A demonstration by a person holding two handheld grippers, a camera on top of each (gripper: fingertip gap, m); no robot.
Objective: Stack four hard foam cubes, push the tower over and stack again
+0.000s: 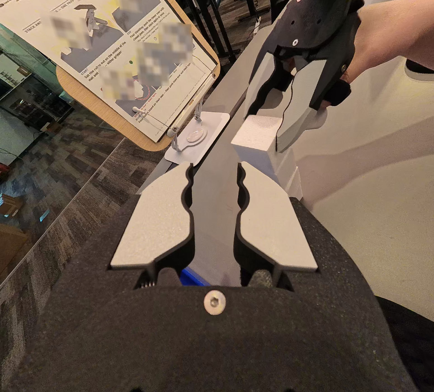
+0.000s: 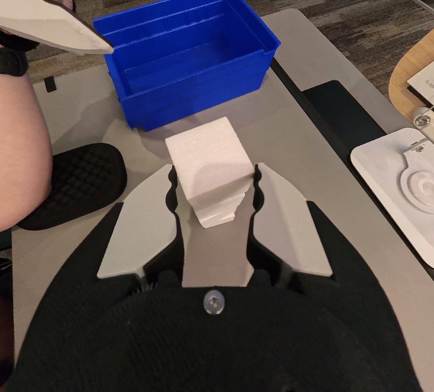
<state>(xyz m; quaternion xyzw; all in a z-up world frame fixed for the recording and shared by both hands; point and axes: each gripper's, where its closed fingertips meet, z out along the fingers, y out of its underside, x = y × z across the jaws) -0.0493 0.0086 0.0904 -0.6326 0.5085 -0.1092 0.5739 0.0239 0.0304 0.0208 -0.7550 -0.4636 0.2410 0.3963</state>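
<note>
A tower of several white foam cubes (image 2: pixel 209 157) stands on the grey table (image 2: pixel 293 145), each lower cube slightly offset. My right gripper (image 2: pixel 214 166) straddles the top cube, with a pad against each side. In the left wrist view it (image 1: pixel 264 131) comes down from the upper right onto the top cube (image 1: pixel 253 131). My left gripper (image 1: pixel 215 165) is open and empty, held just short of the tower on its left. Its fingers (image 2: pixel 58 26) show at the top left of the right wrist view.
An empty blue bin (image 2: pixel 187 63) sits just beyond the tower. An instruction board (image 1: pixel 117 52) on a white stand base (image 1: pixel 199 138) stands at the table's edge. A black mesh chair part (image 2: pixel 77 181) and a person's arm (image 2: pixel 21 145) are at the left.
</note>
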